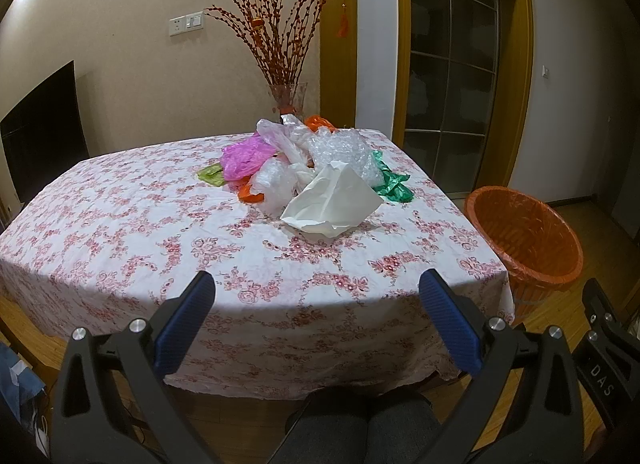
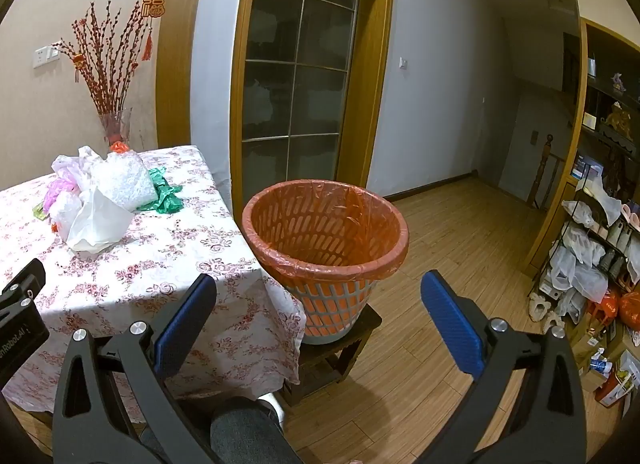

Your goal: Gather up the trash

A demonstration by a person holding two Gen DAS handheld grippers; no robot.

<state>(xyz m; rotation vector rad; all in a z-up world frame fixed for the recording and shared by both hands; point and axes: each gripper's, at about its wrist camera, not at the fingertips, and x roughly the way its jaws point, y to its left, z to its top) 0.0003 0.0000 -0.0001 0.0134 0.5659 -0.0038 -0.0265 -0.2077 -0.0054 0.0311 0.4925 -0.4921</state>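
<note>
The trash pile (image 1: 316, 168) lay heaped toward the far middle of the tabletop (image 1: 120, 232): a white bag (image 1: 332, 200) nearest me, bubble wrap (image 1: 340, 152) behind it, a pink bag (image 1: 246, 156) to its left, a green bag (image 1: 394, 184) on its right, and orange scraps (image 1: 250, 195) poking out underneath. How many pieces were buried in the heap I could not tell.

The waste basket (image 2: 326, 240) stood just beside the tabletop's right edge on a low dark stool (image 2: 340, 344), lined with an orange bag; as far as I could see into it, nothing lay inside. A glass vase (image 1: 288, 98) at the far edge held red branches (image 1: 276, 28).

My left jaws (image 1: 316, 292) stood spread wide with nothing between them, hanging at the near edge of the tabletop, well apart from the pile ahead. My right jaws (image 2: 318, 296) were equally wide and bare, aimed at the basket, the pile off to their left. Both frames cut my lower bodies off at the bottom; only a grey-clad knee (image 1: 360, 424) showed beneath.
</note>
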